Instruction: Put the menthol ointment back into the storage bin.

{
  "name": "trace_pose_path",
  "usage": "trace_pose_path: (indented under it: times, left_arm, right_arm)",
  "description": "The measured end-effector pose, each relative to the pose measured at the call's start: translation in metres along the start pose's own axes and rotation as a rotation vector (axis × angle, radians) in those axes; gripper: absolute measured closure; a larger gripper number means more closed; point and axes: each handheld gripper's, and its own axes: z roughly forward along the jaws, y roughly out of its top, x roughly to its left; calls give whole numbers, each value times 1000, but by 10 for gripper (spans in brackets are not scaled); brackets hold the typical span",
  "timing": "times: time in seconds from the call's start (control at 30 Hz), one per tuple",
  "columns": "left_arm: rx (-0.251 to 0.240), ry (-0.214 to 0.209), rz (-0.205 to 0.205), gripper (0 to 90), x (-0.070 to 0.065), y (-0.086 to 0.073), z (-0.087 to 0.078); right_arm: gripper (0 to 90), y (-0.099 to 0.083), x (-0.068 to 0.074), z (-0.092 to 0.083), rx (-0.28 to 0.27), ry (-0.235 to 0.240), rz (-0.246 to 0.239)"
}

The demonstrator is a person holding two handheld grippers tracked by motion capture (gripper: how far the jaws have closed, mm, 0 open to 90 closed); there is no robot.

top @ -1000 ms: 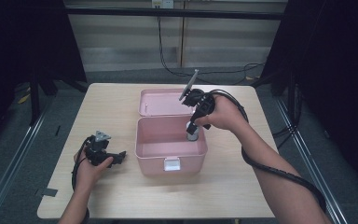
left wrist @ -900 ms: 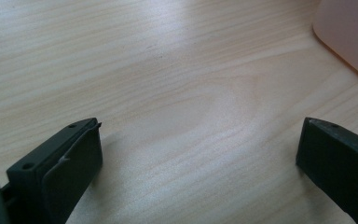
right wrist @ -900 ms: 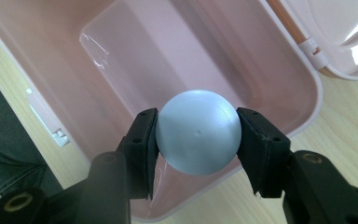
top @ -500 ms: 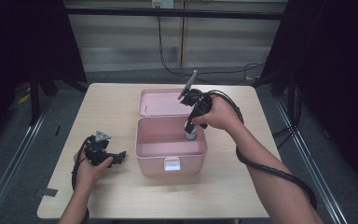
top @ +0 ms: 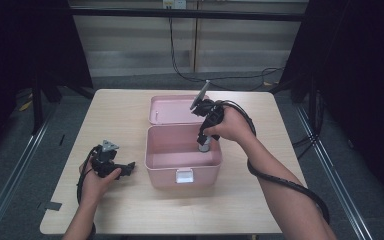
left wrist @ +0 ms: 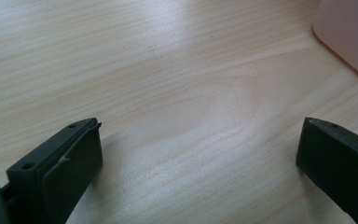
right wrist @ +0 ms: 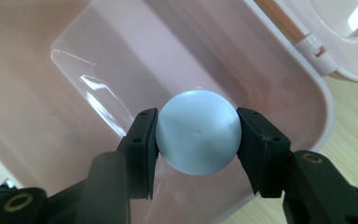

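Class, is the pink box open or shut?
Open: the pink box has its lid swung back flat on the table, its inside bare to see.

This looks like a lab or a recording booth set up for data capture rather than a home. A plain light wooden table [top: 130,210] stands alone on a grey floor [top: 25,165], with dark curtains [top: 360,75] hanging at both sides. Metal rails [top: 17,165] run along the floor beside it, probably part of a frame. Black cables [top: 180,70] hang down a pale panelled back wall [top: 130,45] from a socket [top: 174,4] near the top.
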Motion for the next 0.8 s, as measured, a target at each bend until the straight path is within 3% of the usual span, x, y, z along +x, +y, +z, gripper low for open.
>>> trace_pose_path:
  times: [0.3, 0.8]
  left_arm:
    - [-1, 0, 1, 0, 0, 0, 0]
    - [0, -1, 1, 0, 0, 0, 0]
  right_arm:
    - [506, 3, -2, 8, 11, -2, 30]
    - [506, 8, -1, 27, 23, 2, 41]
